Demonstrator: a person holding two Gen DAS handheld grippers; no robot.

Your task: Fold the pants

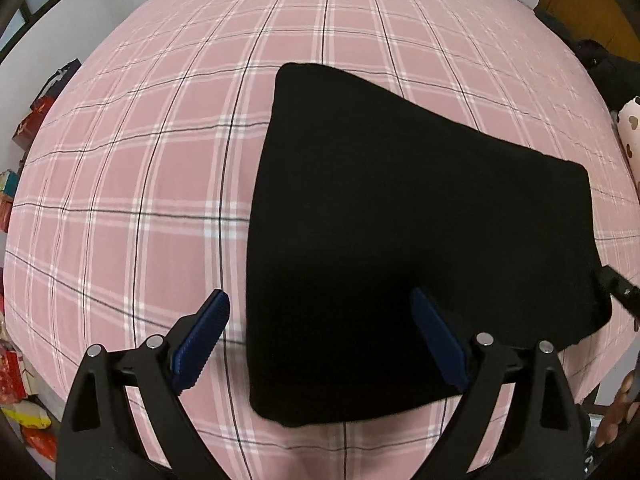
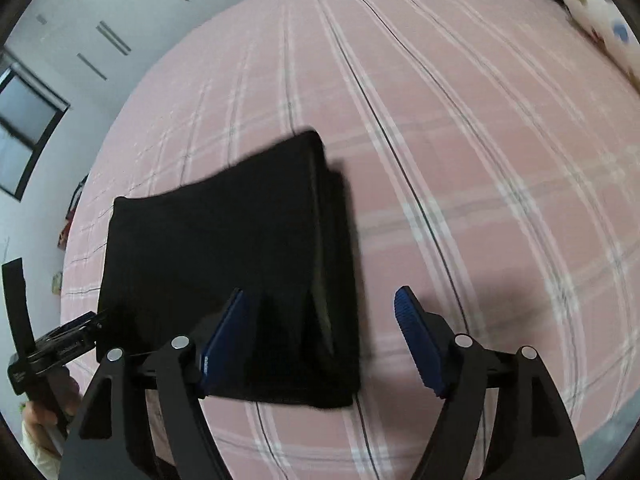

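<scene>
Black pants [image 1: 420, 232] folded compact on bed [image 1: 140, 180]; both grippers' jaws spread, empty, above near edge. Lift straight off; avoid snagging layers.

From the right wrist I am seeing the black pants [image 2: 228, 268] smeared by motion, so their layered right edge is not resolving. I am losing the pillow [image 2: 596, 12] to blur and the frame's corner. In the left wrist view, the right tool [image 1: 618, 290] is showing only as a sliver at the edge.
</scene>
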